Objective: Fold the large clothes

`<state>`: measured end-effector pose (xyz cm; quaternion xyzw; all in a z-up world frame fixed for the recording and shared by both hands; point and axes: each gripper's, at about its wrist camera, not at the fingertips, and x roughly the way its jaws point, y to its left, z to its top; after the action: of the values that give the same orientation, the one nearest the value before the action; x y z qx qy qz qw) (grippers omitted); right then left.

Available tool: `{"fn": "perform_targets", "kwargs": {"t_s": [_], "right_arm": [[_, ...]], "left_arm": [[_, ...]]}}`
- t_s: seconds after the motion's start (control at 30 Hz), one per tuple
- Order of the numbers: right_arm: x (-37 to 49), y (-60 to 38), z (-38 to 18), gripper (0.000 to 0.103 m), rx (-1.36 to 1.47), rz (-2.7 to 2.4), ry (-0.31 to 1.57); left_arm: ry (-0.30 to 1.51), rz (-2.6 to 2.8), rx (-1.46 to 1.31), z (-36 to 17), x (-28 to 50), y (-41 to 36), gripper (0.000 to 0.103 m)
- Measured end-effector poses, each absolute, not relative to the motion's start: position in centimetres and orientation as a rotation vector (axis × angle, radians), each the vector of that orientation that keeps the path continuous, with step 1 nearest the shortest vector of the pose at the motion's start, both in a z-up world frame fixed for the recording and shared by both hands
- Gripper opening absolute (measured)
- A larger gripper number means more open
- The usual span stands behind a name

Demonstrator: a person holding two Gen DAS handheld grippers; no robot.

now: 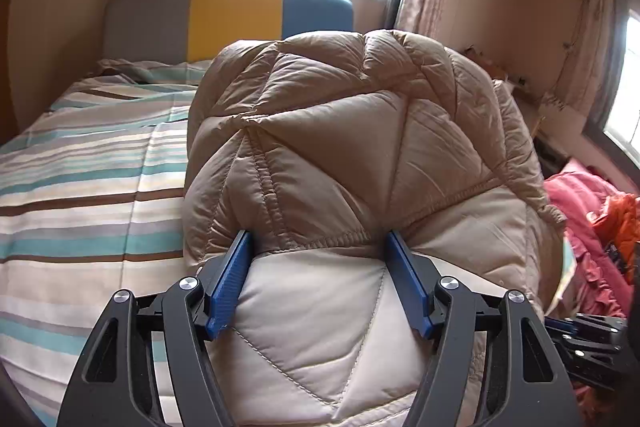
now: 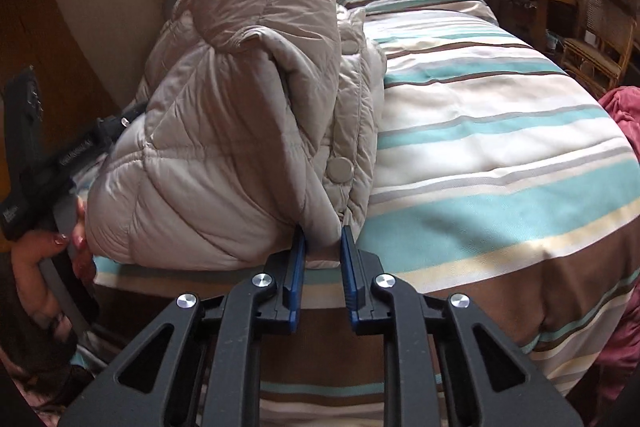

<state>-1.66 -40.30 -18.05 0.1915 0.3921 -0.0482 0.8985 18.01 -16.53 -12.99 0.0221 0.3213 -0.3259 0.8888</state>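
Beige quilted puffer jacket (image 2: 248, 99) was bunched into a fat, half-folded bundle near the foot edge of the striped duvet-covered bed (image 2: 500, 131), closer to the bed's left side as the right wrist camera saw it. Its long axis ran from that foot edge up toward the grey, yellow and blue headboard (image 1: 224, 15), with the snap-button placket facing the open stretch of duvet on the right.

Both tools were right at the near end of the bundle, so neither arm was really "nearer", they just had different ends of the same hem. The right gripper (image 2: 322, 227) had its blue fingers (image 2: 297, 259) pinched on a thin flap at the bottom corner by the placket, jaws nearly together with only fabric between them. The left gripper (image 1: 318, 239) was wedged against the padded bulk with its jaws spread wide around a thick wad of quilting (image 1: 320, 155); the pads looked pressed into it, so I'd call that clamped on the jacket too.

My guess is the next move was carrying that near end away from the person, along the long axis toward the headboard. A pink garment pile (image 1: 588, 227) sat off the bed's right edge.
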Motion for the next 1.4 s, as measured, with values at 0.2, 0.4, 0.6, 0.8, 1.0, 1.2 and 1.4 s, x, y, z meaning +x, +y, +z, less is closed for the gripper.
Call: {"fn": "perform_targets", "kwargs": {"t_s": [0.2,0.4,0.6,0.8,1.0,1.2,1.4], "right_arm": [[-2.9,-41.4,-15.4,0.026,0.398,-0.147,0.767],[-1.5,-41.1,-10.7,0.026,0.382,-0.175,0.666],[3.4,-40.3,-7.2,0.026,0.363,-0.144,0.611],[7.6,-39.5,-6.3,0.026,0.371,-0.122,0.614],[13.6,-39.8,-6.2,0.026,0.343,-0.115,0.599],[17.4,-41.0,-8.8,0.026,0.265,-0.164,0.647],[17.7,-42.6,-13.0,0.024,0.294,-0.217,0.682]], "left_arm": [[0.701,-0.649,0.076,-12.3,18.5,-17.5,0.067],[0.728,-0.614,0.120,-11.9,18.4,-18.9,0.067],[0.735,-0.595,0.144,-11.9,18.3,-19.4,0.067],[0.770,-0.593,0.176,-10.8,19.0,-20.6,0.067],[0.779,-0.589,0.198,-10.1,19.7,-22.0,0.067],[0.774,-0.590,0.211,-10.2,19.5,-22.2,0.067],[0.776,-0.616,0.223,-10.3,19.3,-22.8,0.070]]}}
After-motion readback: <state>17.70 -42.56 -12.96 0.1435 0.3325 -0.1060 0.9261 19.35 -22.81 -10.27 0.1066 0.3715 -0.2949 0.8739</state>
